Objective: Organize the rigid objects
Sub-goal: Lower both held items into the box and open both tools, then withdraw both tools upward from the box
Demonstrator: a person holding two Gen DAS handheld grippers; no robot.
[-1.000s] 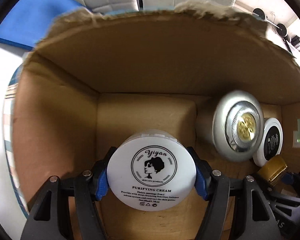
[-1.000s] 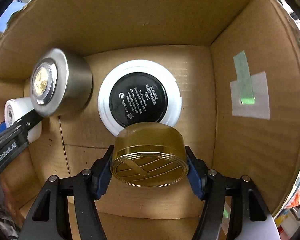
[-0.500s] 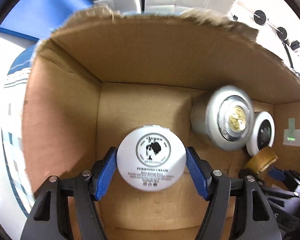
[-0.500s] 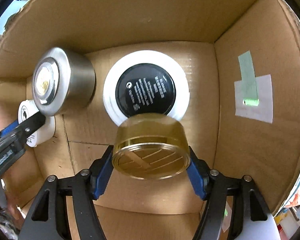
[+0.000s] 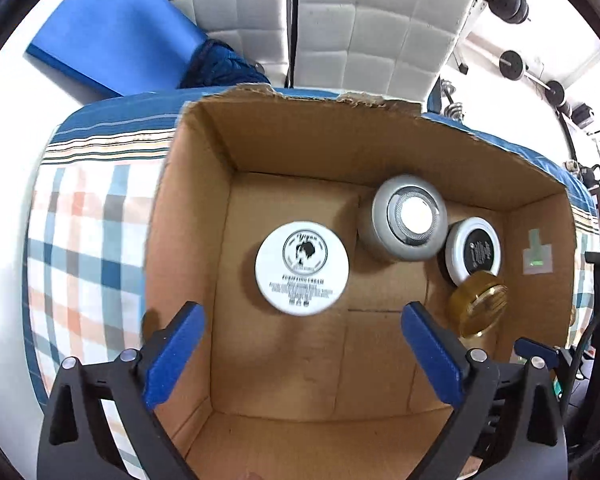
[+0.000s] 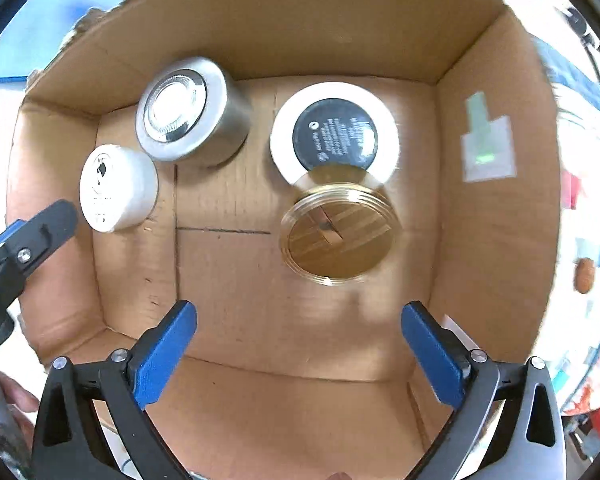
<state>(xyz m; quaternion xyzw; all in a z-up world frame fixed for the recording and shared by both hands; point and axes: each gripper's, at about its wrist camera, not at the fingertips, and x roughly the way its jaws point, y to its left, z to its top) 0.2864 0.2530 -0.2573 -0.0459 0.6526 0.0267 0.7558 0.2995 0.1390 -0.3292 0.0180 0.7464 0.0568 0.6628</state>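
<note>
A cardboard box [image 5: 188, 216] [image 6: 496, 216] holds several jars. The white cream jar [image 5: 302, 268] [image 6: 116, 188] lies on the box floor at the left. The amber gold-lidded jar [image 6: 338, 234] [image 5: 478, 304] lies at the right, next to a white jar with a black label [image 6: 334, 136] [image 5: 474, 250]. A silver jar [image 5: 406, 218] [image 6: 188, 110] stands between them at the back. My left gripper [image 5: 302, 342] is open and empty above the box. My right gripper [image 6: 298, 342] is open and empty above the box. The left gripper's finger shows at the left edge of the right wrist view [image 6: 40, 230].
The box stands on a plaid blue, orange and white cloth [image 5: 84, 240]. A blue mat [image 5: 112, 32] and white padded panels [image 5: 360, 20] lie behind it. A taped green mark [image 6: 486, 148] is on the box's right wall.
Both grippers opened and let go of their jars, then pulled back up out of the box. The white cream jar and the amber jar now rest on the box floor.
</note>
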